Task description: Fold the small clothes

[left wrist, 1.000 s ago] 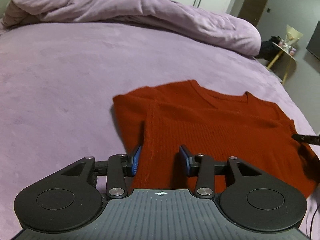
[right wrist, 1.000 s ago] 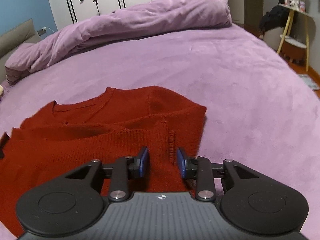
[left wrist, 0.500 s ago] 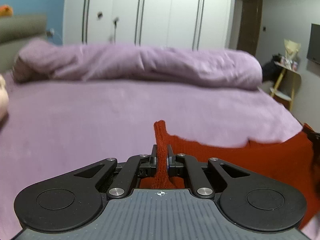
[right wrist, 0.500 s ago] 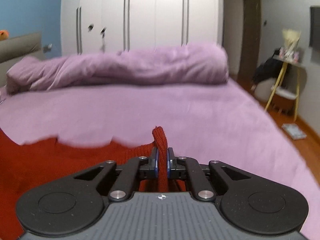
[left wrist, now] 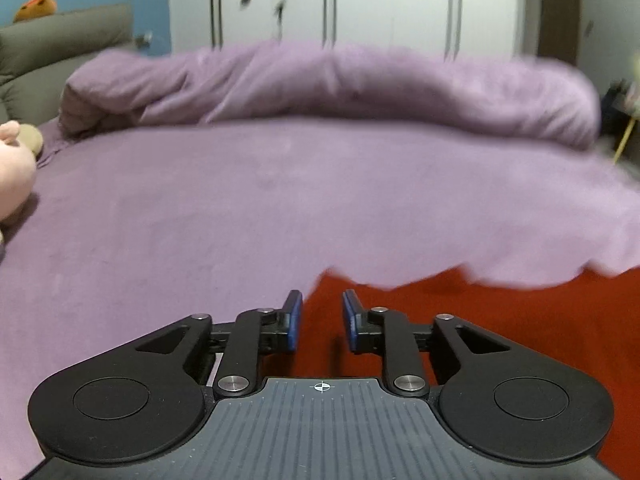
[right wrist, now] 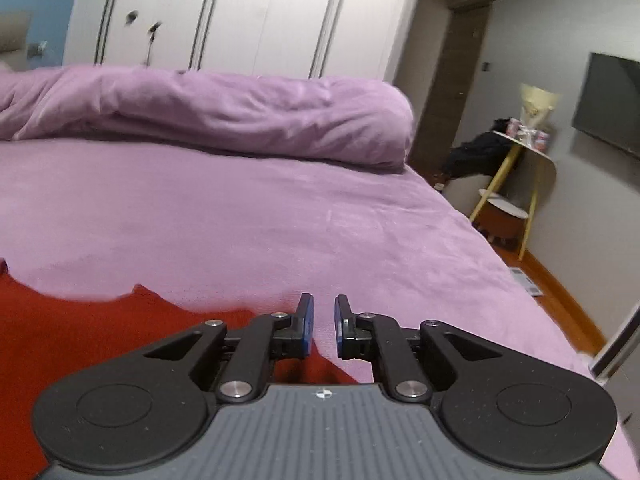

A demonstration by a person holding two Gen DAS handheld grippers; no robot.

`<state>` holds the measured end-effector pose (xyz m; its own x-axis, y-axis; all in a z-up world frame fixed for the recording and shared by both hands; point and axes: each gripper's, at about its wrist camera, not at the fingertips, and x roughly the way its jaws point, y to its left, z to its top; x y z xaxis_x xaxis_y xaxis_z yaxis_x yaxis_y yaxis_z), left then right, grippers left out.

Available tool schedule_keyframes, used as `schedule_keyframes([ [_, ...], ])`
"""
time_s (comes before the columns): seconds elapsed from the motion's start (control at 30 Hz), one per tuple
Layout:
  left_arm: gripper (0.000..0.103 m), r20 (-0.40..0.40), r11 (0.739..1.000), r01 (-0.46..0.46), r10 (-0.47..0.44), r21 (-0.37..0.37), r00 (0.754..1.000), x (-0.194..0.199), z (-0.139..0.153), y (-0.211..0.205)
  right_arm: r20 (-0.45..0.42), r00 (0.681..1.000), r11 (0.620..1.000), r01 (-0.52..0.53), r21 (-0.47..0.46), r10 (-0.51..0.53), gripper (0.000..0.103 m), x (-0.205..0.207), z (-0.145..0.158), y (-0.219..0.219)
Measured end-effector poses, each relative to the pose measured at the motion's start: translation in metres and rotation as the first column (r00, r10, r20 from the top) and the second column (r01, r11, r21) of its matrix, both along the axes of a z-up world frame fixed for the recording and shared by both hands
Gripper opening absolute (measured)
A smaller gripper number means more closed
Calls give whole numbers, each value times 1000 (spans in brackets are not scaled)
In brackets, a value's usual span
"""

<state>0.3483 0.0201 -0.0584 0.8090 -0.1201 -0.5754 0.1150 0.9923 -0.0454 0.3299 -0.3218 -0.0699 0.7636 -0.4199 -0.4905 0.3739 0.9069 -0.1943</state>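
The left claw point(left wrist: 321, 320) sits low in the centre of its view with its blue-padded jaws apart and nothing between them. Under and to the right of it lies the rust-red knitted sweater point(left wrist: 500, 328), flat on the lilac velvety bed cover point(left wrist: 248, 208). The sweater fills the lower right of the left wrist view; its far edge runs as a wavy, blurred line from just above the left jaw out to the right border of the frame, and its left edge passes just behind the left jaw's pad.

The right claw point(right wrist: 323, 326) is also parted, with a narrower gap that holds nothing. In the right wrist view the same sweater point(right wrist: 100, 332) takes the lower left of the frame. Its far edge is jagged and soft with blur, and its right-hand edge slopes down beneath the left jaw, so that the right jaw hangs over bare bed cover point(right wrist: 256, 216).

Beyond the sweater's far edge, a broad stretch of bed cover lies bare across the middle of both views, up to the rolled lilac duvet point(left wrist: 340, 88) that crosses the upper part of the frames. A pale pink plush toy point(left wrist: 14, 168) rests at the left border of the left wrist view. On the right of the right wrist view the mattress edge drops to a wooden floor point(right wrist: 560, 304), near a yellow-legged side table point(right wrist: 520, 184).
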Motion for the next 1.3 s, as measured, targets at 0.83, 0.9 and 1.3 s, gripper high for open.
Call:
schedule_keyframes([
  [0.83, 45, -55, 952, 64, -84, -298, 995, 39, -60, 17, 191, 971, 767, -231, 599, 144, 1, -9, -42, -70],
  [0.9, 45, -56, 935, 63, -88, -350, 995, 44, -63, 24, 214, 968, 757, -236, 609, 130, 1, -14, -49, -73],
  [1.3, 47, -126, 878, -37, -26, -477, 992, 40, -58, 44, 214, 976, 675, -181, 716, 35, 4, -7, -55, -89],
])
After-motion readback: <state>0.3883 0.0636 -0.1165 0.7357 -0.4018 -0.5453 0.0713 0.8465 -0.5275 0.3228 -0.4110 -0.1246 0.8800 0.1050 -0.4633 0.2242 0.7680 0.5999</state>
